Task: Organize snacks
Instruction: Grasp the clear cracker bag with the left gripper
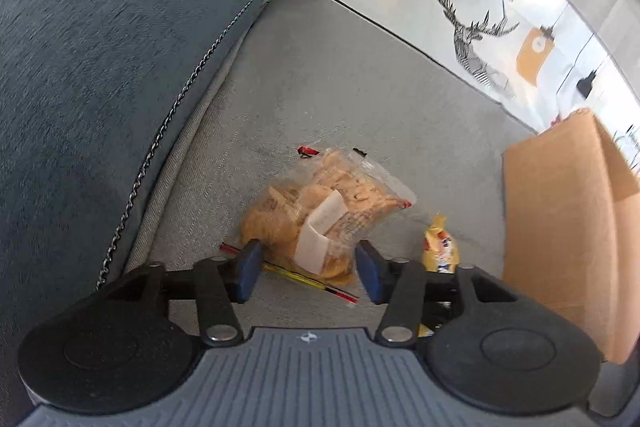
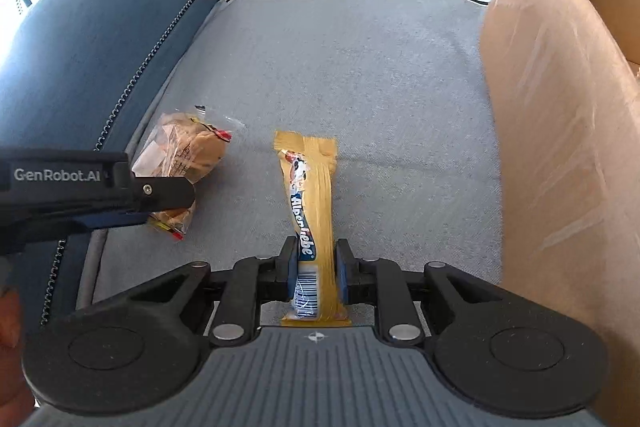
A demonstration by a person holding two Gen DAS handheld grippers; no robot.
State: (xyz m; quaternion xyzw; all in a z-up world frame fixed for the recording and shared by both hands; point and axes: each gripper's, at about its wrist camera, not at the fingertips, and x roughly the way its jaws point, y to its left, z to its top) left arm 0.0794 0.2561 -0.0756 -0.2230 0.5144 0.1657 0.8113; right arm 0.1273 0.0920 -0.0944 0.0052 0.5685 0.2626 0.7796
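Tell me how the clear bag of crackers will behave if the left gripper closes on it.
The clear bag looks loosely filled, so it would probably crumple and sag. The crackers seem brittle; a hard squeeze from the left gripper may break them. Its glossy film might slip.

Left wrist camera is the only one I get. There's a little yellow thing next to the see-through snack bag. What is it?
Observer: The right wrist view shows all of it: a long yellow candy stick with Alpenliebe printed on it.
Operator: Is anybody holding it?
Observer: Yes. The right gripper is shut on its near end, by the barcode.
Operator: Is my gripper touching the bag?
Observer: From the side, the left gripper overlaps the near end of the snack bag. I cannot tell whether they touch.
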